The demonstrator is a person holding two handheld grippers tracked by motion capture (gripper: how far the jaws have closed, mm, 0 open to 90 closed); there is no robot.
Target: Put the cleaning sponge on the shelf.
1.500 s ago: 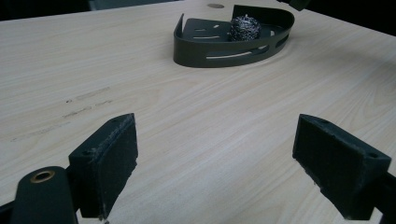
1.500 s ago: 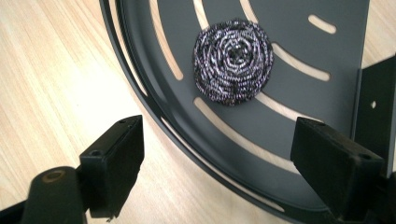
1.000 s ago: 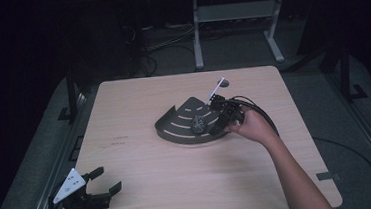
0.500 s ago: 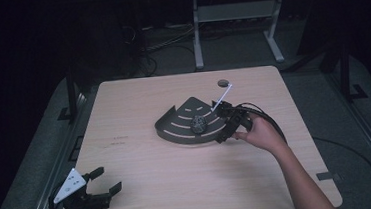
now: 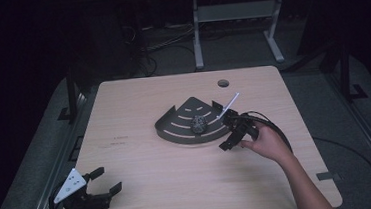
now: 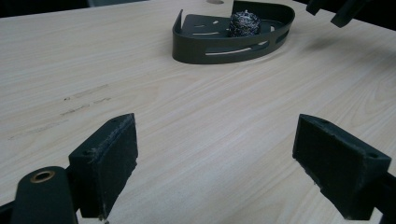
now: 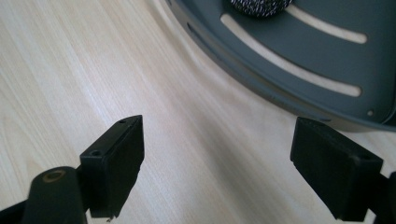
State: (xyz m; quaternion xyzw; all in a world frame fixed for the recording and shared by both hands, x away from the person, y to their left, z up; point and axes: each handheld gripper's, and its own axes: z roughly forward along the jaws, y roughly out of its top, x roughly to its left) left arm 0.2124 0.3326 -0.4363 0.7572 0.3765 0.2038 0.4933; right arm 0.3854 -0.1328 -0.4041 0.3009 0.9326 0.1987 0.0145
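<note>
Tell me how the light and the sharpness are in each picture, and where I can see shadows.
High view: the table is lit, its surroundings very dark, the picture soft. Left gripper view: the near pads are sharp, the dark tray and the steel scrubber are a little soft, and a faint shadow lies under the right gripper. Right gripper view: the wood is bright, and a soft shadow runs beside the tray rim.

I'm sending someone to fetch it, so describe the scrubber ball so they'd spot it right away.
Start at the pale wooden table and find the dark fan-shaped slotted tray near its middle. The steel-wool scrubber ball sits inside that tray, the one shiny, tangled, silvery-grey lump among flat dark metal.
</note>
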